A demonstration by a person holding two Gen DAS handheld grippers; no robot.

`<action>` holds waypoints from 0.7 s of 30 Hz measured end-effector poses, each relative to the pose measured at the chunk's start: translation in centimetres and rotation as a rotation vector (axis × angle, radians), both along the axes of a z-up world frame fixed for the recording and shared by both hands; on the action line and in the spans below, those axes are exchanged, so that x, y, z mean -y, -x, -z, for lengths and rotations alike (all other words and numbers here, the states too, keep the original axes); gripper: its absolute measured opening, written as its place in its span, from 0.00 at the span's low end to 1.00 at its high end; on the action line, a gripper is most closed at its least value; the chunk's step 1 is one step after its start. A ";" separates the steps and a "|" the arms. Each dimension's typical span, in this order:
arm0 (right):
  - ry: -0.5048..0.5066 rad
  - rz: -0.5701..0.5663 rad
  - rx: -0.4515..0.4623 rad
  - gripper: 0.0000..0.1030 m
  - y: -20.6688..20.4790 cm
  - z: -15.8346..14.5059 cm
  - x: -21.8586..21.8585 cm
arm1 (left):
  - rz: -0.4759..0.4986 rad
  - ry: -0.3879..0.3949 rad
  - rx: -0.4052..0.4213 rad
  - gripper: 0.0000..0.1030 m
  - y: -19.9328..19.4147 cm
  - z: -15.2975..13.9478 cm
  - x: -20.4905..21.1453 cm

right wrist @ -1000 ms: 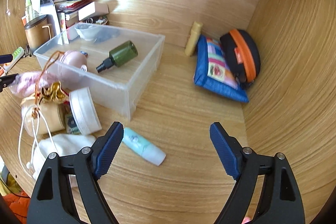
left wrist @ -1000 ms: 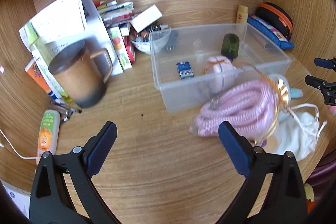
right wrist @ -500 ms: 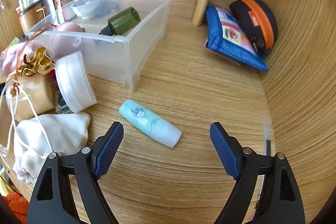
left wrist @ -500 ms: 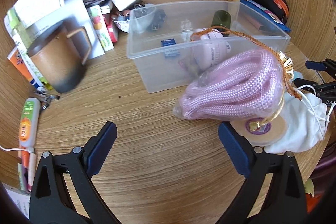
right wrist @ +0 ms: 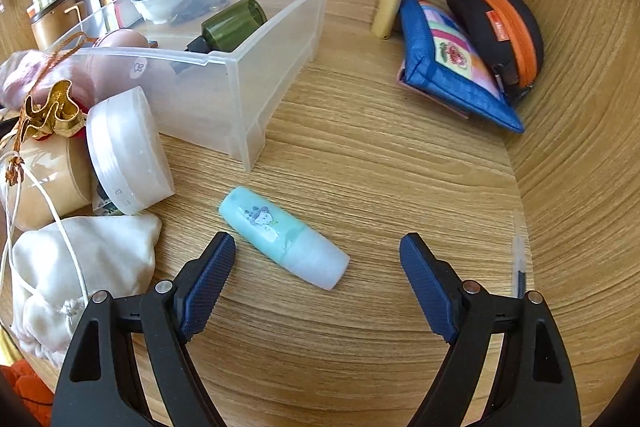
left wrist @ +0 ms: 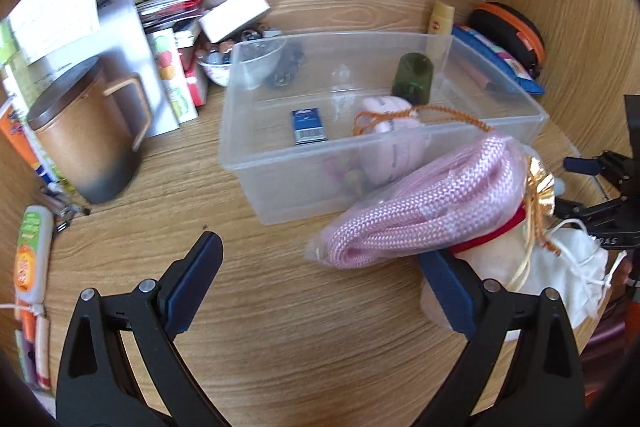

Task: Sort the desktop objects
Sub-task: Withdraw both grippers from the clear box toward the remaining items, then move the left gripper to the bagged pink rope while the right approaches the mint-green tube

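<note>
A clear plastic bin (left wrist: 472,135) (right wrist: 240,67) holds a green bottle (left wrist: 412,77) (right wrist: 234,25), a pink round case (left wrist: 394,143) and a small blue box (left wrist: 308,126). A bagged coil of pink rope (left wrist: 424,203) leans on the bin's front wall. My left gripper (left wrist: 320,267) is open just in front of the rope, its right finger (left wrist: 448,291) beneath the bag. My right gripper (right wrist: 316,259) is open, and a pale teal tube (right wrist: 282,237) lies flat on the desk between its fingertips, nearer the left one.
A brown lidded mug (left wrist: 84,143), books and a bowl (left wrist: 218,65) crowd the back left. A white drawstring pouch (right wrist: 80,263), a white round tub (right wrist: 128,147) and a tan jar (right wrist: 48,171) sit left of the tube. A blue pouch (right wrist: 452,67), orange-zipped case (right wrist: 500,27) and yellow stick (right wrist: 390,1) stand at the back right.
Both grippers have sunk toward the desk. The pink rope now fills more of the left view and meets its right finger; the teal tube has come between the right gripper's fingertips.
</note>
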State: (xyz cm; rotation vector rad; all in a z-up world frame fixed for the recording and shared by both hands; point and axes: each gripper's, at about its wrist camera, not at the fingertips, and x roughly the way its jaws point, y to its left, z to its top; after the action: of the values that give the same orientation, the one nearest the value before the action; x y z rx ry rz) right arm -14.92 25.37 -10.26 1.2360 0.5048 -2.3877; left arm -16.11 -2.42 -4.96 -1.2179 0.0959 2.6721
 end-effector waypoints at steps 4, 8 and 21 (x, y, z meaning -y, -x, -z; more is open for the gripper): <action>0.011 -0.006 0.009 0.80 0.3 0.0 0.1 | 0.044 -0.027 -0.006 0.96 0.4 -0.1 -0.6; 0.027 -0.010 0.018 0.80 0.6 0.0 0.1 | 0.070 -0.031 -0.014 0.96 0.6 -0.1 -1.2; 0.084 -0.047 0.055 0.77 1.5 -0.5 0.2 | 0.148 -0.118 0.040 0.73 1.7 0.4 -1.7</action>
State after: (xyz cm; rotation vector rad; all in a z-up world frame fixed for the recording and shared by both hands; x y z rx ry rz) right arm -16.42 25.13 -9.76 1.2357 0.4079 -2.3047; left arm -17.86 -0.72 -5.32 -1.1786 0.0209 2.4878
